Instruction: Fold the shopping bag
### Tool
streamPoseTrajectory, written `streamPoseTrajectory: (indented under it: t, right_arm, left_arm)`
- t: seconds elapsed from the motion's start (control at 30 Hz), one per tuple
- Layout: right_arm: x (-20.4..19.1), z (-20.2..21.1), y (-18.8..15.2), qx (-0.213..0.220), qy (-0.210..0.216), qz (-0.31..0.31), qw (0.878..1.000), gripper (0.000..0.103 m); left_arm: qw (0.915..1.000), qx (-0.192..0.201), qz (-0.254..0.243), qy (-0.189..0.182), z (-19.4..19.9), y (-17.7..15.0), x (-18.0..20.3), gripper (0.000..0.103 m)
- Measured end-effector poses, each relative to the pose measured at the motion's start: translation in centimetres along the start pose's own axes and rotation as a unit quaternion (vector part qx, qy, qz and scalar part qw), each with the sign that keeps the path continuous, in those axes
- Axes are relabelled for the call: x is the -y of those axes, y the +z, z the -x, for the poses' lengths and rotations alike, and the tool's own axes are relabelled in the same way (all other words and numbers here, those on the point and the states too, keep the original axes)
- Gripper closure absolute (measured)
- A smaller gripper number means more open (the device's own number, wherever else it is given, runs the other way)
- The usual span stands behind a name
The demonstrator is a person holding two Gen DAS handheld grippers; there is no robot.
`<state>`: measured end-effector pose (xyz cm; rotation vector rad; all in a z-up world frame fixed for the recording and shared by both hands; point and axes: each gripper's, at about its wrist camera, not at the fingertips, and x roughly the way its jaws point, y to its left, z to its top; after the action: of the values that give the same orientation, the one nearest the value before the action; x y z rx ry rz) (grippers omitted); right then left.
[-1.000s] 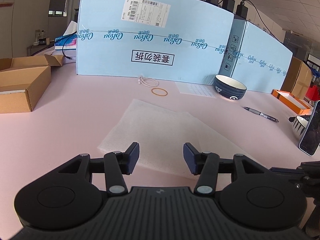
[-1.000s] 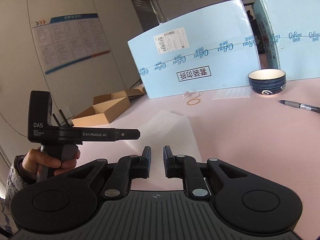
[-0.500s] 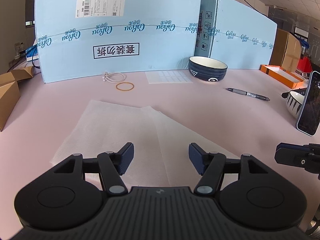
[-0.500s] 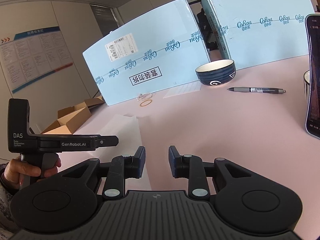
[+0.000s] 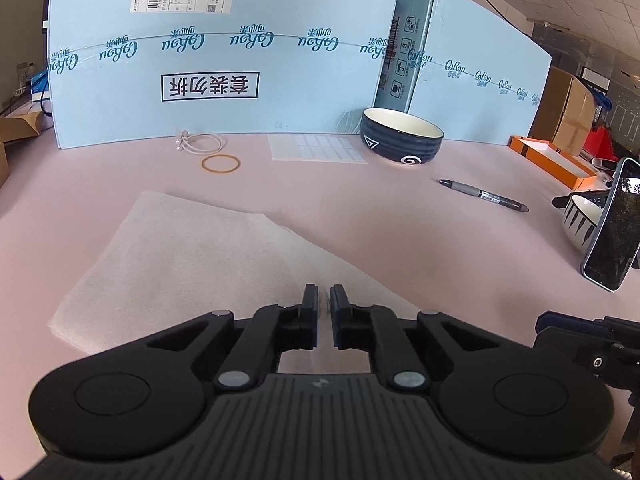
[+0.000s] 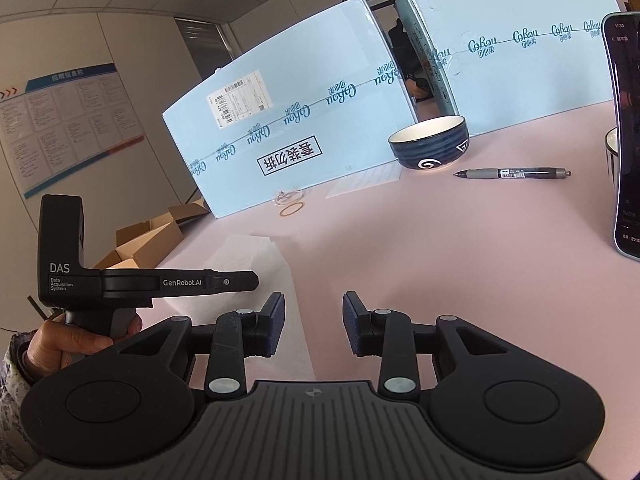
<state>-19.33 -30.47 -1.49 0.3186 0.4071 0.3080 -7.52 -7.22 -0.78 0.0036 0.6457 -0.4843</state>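
Down on the pink desk (image 5: 400, 232) lies the white shopping bag (image 5: 180, 264), flat and partly folded, one layer lapping over another towards its right side. Low over the bag's near edge are the left tongs (image 5: 324, 300), pointing down at a slant, with the fingers (image 5: 310, 300) drawn nearly together; only a thin slit shows between the pads, and white bag material lies right there, though from this angle I cannot be sure whether they pinch a layer or merely sit closed above it. From the other side, the person's left hand (image 6: 76, 338) is wrapped round the pistol-style handle of that tool, a patterned sleeve (image 6: 12, 380) at the wrist, the tool's long black body held about level over the bag. The right tongs (image 6: 314, 320) point only a little downwards, over the bag's right edge and the bare desk beside it; their jaws are opening, and nothing is pressed between the pads. Further back, a dark blue bowl (image 5: 402, 136) stands in front of the pale blue cartons (image 5: 224, 52), a pen (image 5: 484, 196) lies to its right, and a rubber band (image 5: 220, 164) rests near the left carton. A phone (image 5: 612, 228) stands propped at the right edge.
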Motion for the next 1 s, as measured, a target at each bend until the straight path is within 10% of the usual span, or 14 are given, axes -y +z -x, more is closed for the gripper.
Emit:
streamPoseTrajectory:
  t: [0.43, 1.0]
  right_arm:
    - [-1.3, -1.4, 2.0, 0.025, 0.033, 0.001, 0.999, 0.064]
    - [-6.8, -5.3, 0.0, -0.071, 0.058, 0.120, 0.989, 0.041]
  left_arm:
    - [0.9916, 0.021, -0.001, -0.127, 5.3, -1.7, 0.4, 0.103]
    - [0.9957, -0.009, 0.035, -0.086, 7.4, -4.8, -2.3, 0.101]
